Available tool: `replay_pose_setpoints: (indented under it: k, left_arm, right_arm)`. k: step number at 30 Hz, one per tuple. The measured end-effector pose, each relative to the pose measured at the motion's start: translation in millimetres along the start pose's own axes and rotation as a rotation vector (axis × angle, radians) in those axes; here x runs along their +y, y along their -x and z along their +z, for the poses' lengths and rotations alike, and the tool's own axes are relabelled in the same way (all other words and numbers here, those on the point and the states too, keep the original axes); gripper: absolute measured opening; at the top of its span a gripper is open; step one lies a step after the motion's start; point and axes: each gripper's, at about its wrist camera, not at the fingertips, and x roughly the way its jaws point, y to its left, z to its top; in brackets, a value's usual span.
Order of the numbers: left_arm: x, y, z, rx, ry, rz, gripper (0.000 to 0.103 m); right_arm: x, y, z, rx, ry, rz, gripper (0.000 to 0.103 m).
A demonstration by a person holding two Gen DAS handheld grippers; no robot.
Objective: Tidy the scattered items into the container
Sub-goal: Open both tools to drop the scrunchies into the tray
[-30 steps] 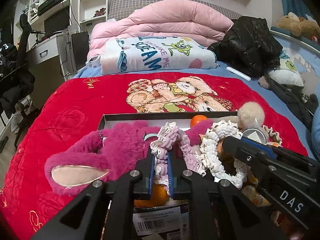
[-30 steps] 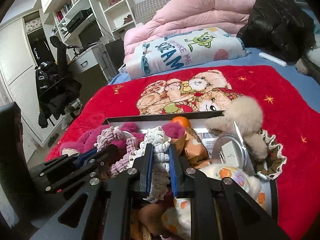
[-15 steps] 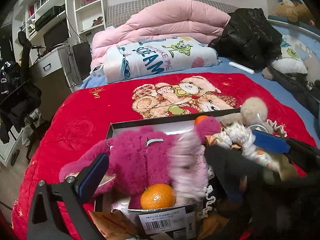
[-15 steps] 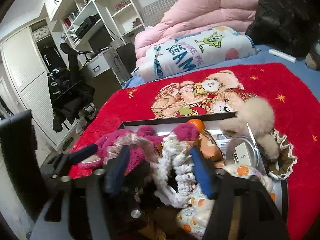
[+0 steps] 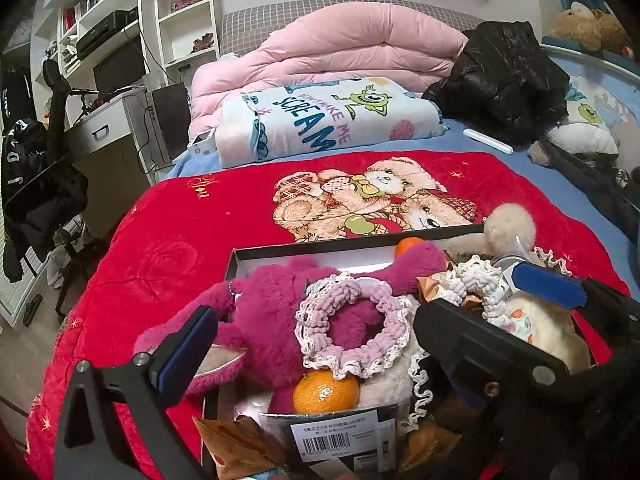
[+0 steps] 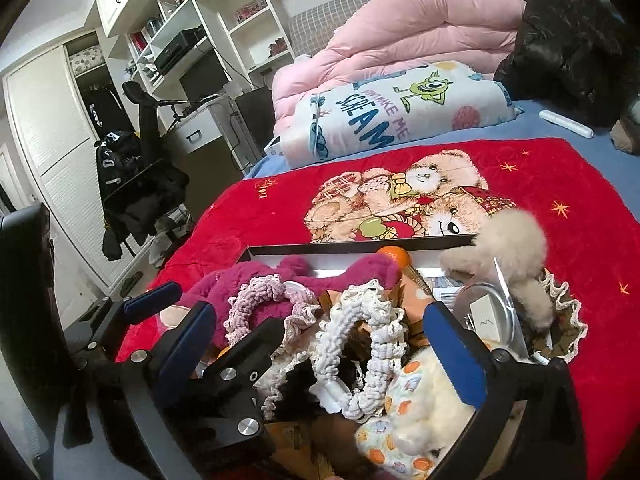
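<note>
- Between the spread fingers of the left gripper (image 5: 316,344), a lilac scrunchie (image 5: 352,326) lies as a flat ring on the magenta plush toy (image 5: 272,312), inside the black box (image 5: 304,249); nothing is gripped.
- Just below it sits a mandarin (image 5: 326,390).
- The right gripper (image 6: 320,336), also wide apart, frames a white scrunchie (image 6: 360,352), its loop running away from the jaws.
- A fluffy beige toy (image 6: 512,244) overhangs the box's far-right rim.

Both wrist views look close over the box (image 5: 304,250) toward the headboard.
</note>
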Motion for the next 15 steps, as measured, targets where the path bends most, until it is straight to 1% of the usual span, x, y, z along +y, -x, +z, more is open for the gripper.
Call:
replay_pose_setpoints:
  k: [10,14,15]
  left_arm:
    - [2,6,2,-0.011,0.011,-0.006,0.103]
    - [4,23,11,-0.021,0.014,-0.004,0.103]
    - [4,34,16,-0.04,0.009,-0.004,0.103]
  right_arm:
    - [2,3,2,-0.008,0.009,-0.006,0.103]
    - [10,13,7,-0.017,0.03,-0.029,0.103]
    - [14,18,9,-0.02,0.043,-0.047,0.103]
